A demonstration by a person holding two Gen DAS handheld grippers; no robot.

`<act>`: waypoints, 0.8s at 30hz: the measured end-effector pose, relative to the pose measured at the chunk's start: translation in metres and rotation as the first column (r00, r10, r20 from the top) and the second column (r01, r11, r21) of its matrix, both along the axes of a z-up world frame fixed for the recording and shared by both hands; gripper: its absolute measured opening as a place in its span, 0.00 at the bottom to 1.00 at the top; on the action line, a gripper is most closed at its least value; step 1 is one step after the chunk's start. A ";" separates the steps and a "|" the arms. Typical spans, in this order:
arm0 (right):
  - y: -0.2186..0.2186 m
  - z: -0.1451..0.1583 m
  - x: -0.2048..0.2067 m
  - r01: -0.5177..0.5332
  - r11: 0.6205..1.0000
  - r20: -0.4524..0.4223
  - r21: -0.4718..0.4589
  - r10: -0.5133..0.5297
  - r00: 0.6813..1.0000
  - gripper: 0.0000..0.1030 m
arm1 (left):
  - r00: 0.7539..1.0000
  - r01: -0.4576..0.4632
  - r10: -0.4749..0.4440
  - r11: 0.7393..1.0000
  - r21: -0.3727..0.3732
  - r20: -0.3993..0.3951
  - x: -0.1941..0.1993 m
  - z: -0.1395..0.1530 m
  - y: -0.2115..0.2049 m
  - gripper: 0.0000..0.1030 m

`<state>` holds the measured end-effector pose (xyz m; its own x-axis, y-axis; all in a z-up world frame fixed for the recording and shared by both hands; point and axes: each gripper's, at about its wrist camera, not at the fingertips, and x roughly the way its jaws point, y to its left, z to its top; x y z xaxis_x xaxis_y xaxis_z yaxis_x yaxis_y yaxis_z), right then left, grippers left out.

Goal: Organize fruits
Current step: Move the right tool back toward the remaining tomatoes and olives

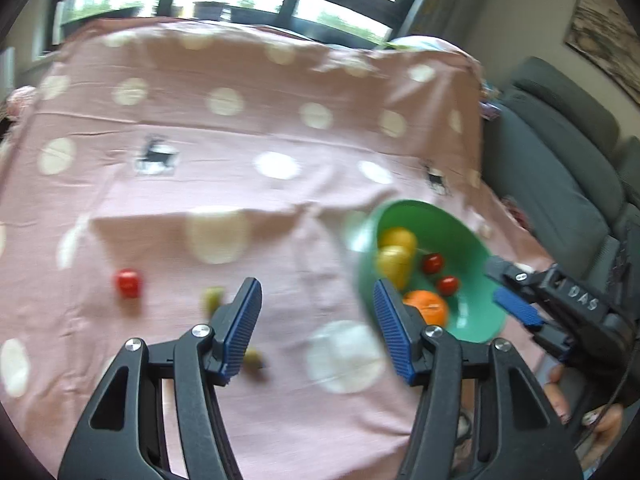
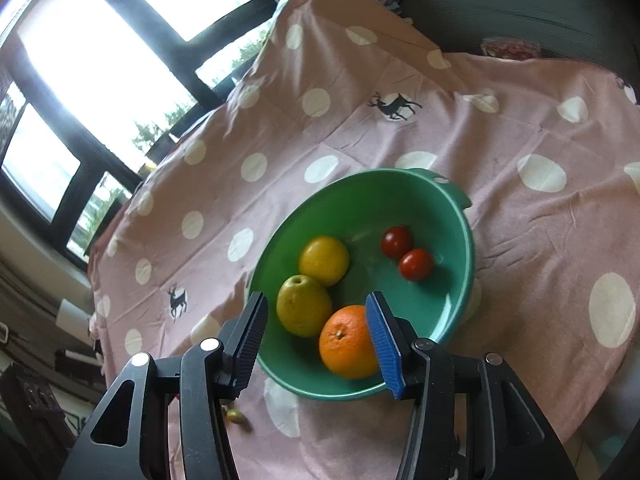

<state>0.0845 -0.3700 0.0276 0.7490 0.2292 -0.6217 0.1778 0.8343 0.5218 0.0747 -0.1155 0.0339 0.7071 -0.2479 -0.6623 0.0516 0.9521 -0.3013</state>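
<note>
Fruits sat mostly in your green bowl [image 2: 448, 216] on the pink dotted cloth [image 2: 520, 128]: an orange [image 2: 346, 342], two yellow fruits [image 2: 324, 260] and two small red ones [image 2: 416, 265]. A red fruit [image 1: 129, 283] and two small green ones [image 1: 213, 298] lay loose on the cloth. Your left gripper [image 1: 318, 330] stood spread, pinching nothing. Your right gripper [image 2: 316, 340] was spread above the orange, its pads clear of it. White letters "DAS" [image 1: 583, 298] marked its body.
</note>
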 end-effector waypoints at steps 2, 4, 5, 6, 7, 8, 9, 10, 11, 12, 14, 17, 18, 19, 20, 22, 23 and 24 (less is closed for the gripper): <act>0.018 0.004 0.003 -0.050 0.998 -0.002 -0.030 0.050 0.999 0.50 | 0.997 -0.070 0.070 0.998 -0.005 -0.012 -0.013 -0.008 0.024 0.57; 0.038 0.007 0.005 -0.116 0.992 0.000 -0.053 0.116 0.993 0.50 | 0.988 -0.144 0.142 0.989 -0.032 -0.063 -0.021 -0.019 0.048 0.57; 0.048 0.008 0.006 -0.153 0.987 0.000 -0.057 0.154 0.988 0.50 | 0.982 -0.171 0.167 0.985 -0.039 -0.086 -0.024 -0.023 0.058 0.57; 0.058 0.008 0.007 -0.186 0.981 -0.002 -0.057 0.186 0.983 0.50 | 0.976 -0.195 0.190 0.980 -0.042 -0.104 -0.026 -0.027 0.067 0.57; 0.069 0.008 0.008 -0.222 0.973 -0.006 -0.058 0.222 0.975 0.50 | 0.970 -0.218 0.211 0.975 -0.045 -0.121 -0.029 -0.031 0.074 0.56; 0.080 0.008 0.010 -0.256 0.965 -0.011 -0.061 0.256 0.967 0.50 | 0.964 -0.237 0.228 0.970 -0.050 -0.136 -0.032 -0.036 0.081 0.56; 0.089 0.007 0.010 -0.285 0.956 -0.017 -0.064 0.285 0.958 0.50 | 0.959 -0.250 0.240 0.967 -0.052 -0.152 -0.034 -0.040 0.086 0.56; 0.099 0.006 0.013 -0.315 0.947 -0.025 -0.065 0.314 0.949 0.50 | 0.954 -0.261 0.249 0.964 -0.049 -0.169 -0.035 -0.045 0.089 0.56; 0.109 0.004 0.015 -0.346 0.936 -0.037 -0.062 0.344 0.938 0.50 | 0.949 -0.268 0.256 0.963 -0.042 -0.182 -0.034 -0.048 0.091 0.55; 0.118 0.002 0.018 -0.370 0.927 -0.049 -0.060 0.368 0.929 0.50 | 0.945 -0.272 0.261 0.962 -0.029 -0.195 -0.033 -0.052 0.091 0.55; 0.135 0.000 0.024 -0.427 0.903 -0.061 -0.053 0.424 0.904 0.50 | 0.942 -0.272 0.262 0.962 -0.020 -0.209 -0.033 -0.059 0.093 0.55; 0.163 0.001 0.034 -0.510 0.858 -0.068 -0.059 0.507 0.859 0.50 | 0.942 -0.263 0.240 0.962 -0.073 -0.236 -0.029 -0.067 0.093 0.49; 0.172 0.001 0.039 -0.539 0.840 -0.073 -0.061 0.535 0.842 0.50 | 0.941 -0.258 0.229 0.962 -0.092 -0.250 -0.026 -0.070 0.093 0.47; 0.181 0.001 0.044 -0.570 0.820 -0.077 -0.059 0.565 0.821 0.50 | 0.939 -0.253 0.218 0.961 -0.108 -0.265 -0.024 -0.073 0.092 0.44; 0.191 -0.001 0.050 -0.599 0.798 -0.082 -0.057 0.595 0.800 0.49 | 0.938 -0.250 0.208 0.960 -0.124 -0.278 -0.021 -0.076 0.092 0.40; 0.209 -0.009 0.061 -0.659 0.751 -0.102 -0.041 0.653 0.751 0.42 | 0.934 -0.249 0.196 0.957 -0.150 -0.297 -0.018 -0.080 0.090 0.38; 0.217 -0.014 0.068 -0.687 0.726 -0.118 -0.021 0.680 0.723 0.40 | 0.934 -0.248 0.191 0.955 -0.160 -0.302 -0.017 -0.080 0.090 0.37; 0.226 -0.022 0.074 -0.714 0.701 -0.136 0.000 0.707 0.694 0.40 | 0.932 -0.252 0.192 0.953 -0.169 -0.306 -0.016 -0.082 0.090 0.37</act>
